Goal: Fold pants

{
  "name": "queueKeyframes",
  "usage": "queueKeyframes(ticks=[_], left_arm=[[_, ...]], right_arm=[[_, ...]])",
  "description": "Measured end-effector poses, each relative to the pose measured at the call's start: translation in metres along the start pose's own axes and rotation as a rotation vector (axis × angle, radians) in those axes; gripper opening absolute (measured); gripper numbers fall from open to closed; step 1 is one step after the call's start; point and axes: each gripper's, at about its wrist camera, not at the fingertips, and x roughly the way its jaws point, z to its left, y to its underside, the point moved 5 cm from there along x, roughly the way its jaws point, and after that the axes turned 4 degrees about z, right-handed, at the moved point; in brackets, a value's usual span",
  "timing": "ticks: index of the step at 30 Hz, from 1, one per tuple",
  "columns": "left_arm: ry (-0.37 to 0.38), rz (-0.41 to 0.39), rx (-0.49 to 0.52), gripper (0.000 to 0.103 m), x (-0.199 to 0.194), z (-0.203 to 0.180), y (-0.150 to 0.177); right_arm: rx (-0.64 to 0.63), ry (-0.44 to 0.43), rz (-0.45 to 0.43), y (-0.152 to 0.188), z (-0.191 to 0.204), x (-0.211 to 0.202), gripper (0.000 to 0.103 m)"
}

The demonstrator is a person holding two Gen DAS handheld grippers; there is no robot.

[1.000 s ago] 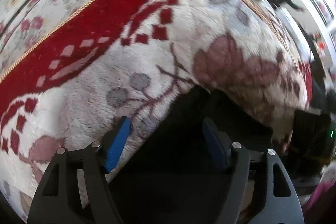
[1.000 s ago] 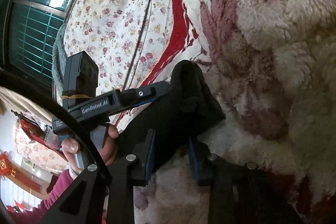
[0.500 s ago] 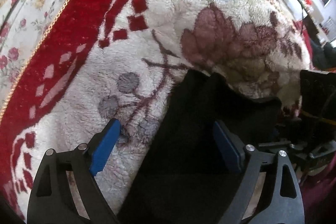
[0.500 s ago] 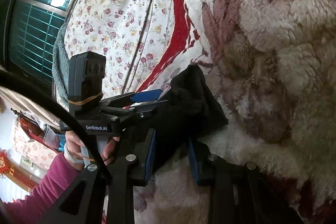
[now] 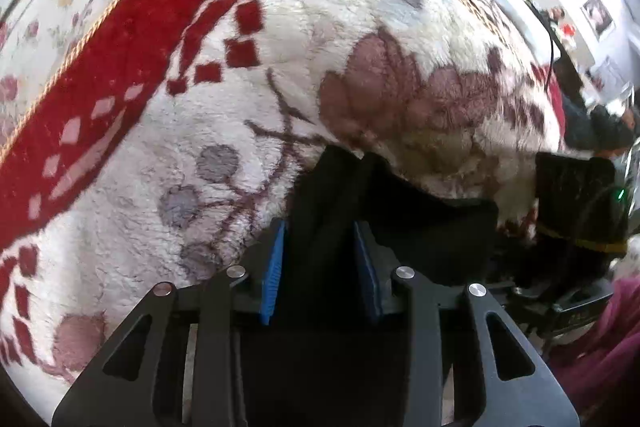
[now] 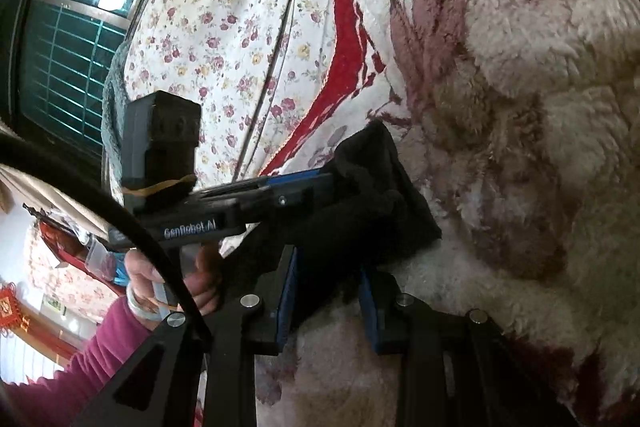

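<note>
Now both tools grip the pants. Left tool (image 5: 320,267): blue pads closed on a bunched ridge of the pants (image 5: 420,215), which rise between the jaws and spread forward and to the right onto the blanket (image 5: 260,107). Right tool (image 6: 326,291): pads closed on a lower fold of the pants (image 6: 372,211), cloth filling the gap between the jaws. In the right wrist view the left tool (image 6: 312,183) enters from the left and pinches the upper edge of the same bundle, just above the right tool; a hand (image 6: 172,279) in a magenta sleeve holds its handle.

Pants: black, soft, matte, crumpled into thick folds with a pointed corner on top. Blanket: deep fleecy pile, cream ground, maroon flower motifs, red border with gold cord trim. Beyond the border lies a smooth floral sheet (image 6: 224,27).
</note>
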Motion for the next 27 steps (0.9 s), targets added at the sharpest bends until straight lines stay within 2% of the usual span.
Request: queueKeyframes(ticks=[2,3,4,5,8,13,21,27], left_arm=[[-0.032,-0.008,0.028,0.032,0.003,-0.009,0.002],[-0.03,-0.007,0.033,0.029,0.004,-0.013,0.0],[-0.025,-0.008,0.032,0.025,0.004,-0.015,0.0],[-0.025,-0.015,0.023,0.023,0.004,-0.016,0.0],[-0.038,-0.05,-0.014,0.016,-0.006,-0.022,0.003],[-0.034,-0.111,-0.039,0.014,-0.034,-0.034,0.019],[-0.1,-0.237,-0.038,0.014,-0.111,-0.033,0.041],[-0.158,-0.336,-0.078,0.014,-0.185,-0.027,0.085]], right_arm=[[-0.021,0.001,0.024,-0.001,0.001,0.004,0.025],[-0.026,0.004,0.036,-0.001,0.001,0.005,0.021],[-0.022,-0.005,0.051,-0.001,0.001,0.007,0.012],[-0.02,-0.012,0.06,0.0,0.001,0.008,0.01],[-0.015,-0.034,0.054,-0.001,0.003,0.005,0.01],[-0.1,-0.072,0.019,-0.001,0.025,-0.009,0.009],[-0.243,-0.12,-0.004,0.005,0.077,-0.024,0.009],[-0.403,-0.153,0.014,0.019,0.143,-0.021,0.009]])
